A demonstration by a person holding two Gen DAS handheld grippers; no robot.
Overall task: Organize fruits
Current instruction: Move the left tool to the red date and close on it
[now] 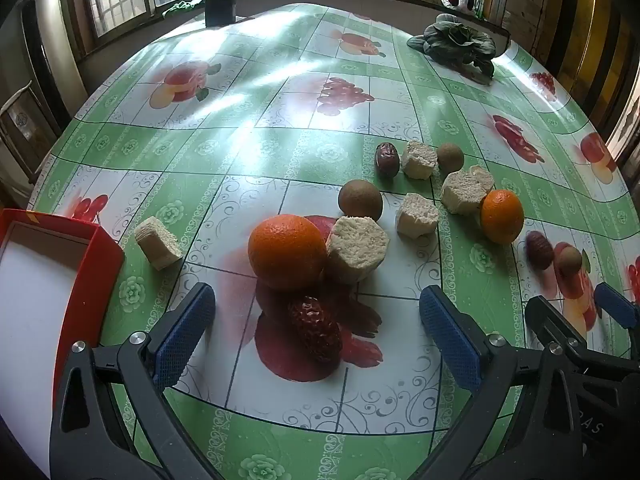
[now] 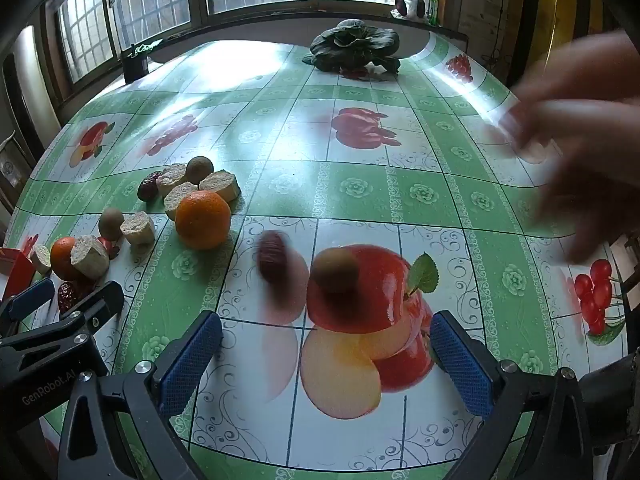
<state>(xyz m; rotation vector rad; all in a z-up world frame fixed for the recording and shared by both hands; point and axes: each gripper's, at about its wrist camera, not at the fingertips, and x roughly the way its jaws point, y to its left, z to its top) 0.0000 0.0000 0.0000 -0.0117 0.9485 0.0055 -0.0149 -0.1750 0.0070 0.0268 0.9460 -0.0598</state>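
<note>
The left gripper [image 1: 316, 330] hangs above the fruit-print tablecloth [image 1: 256, 128] with its blue pads spread wide, nothing pinched; a wrinkled red date [image 1: 316, 330] lies on the cloth between them, touching neither. Just past it at 12 o'clock sits a large orange [image 1: 286, 251], touching a pale cut bun chunk [image 1: 356, 249] at its 3 o'clock. A brown kiwi-like fruit [image 1: 360, 200] rests behind the chunk. At 9 o'clock a red box [image 1: 98, 264] with a white inside lies open, a lone chunk [image 1: 158, 243] beside it. The right gripper [image 2: 326, 346] is likewise spread and empty over a printed apple; a blurred date [image 2: 273, 256] and a blurred brown fruit [image 2: 336, 270] lie ahead at 12 o'clock. A second orange [image 2: 203, 219] sits at 10 o'clock, a blurred hand [image 2: 580, 152] at 2 o'clock
</note>
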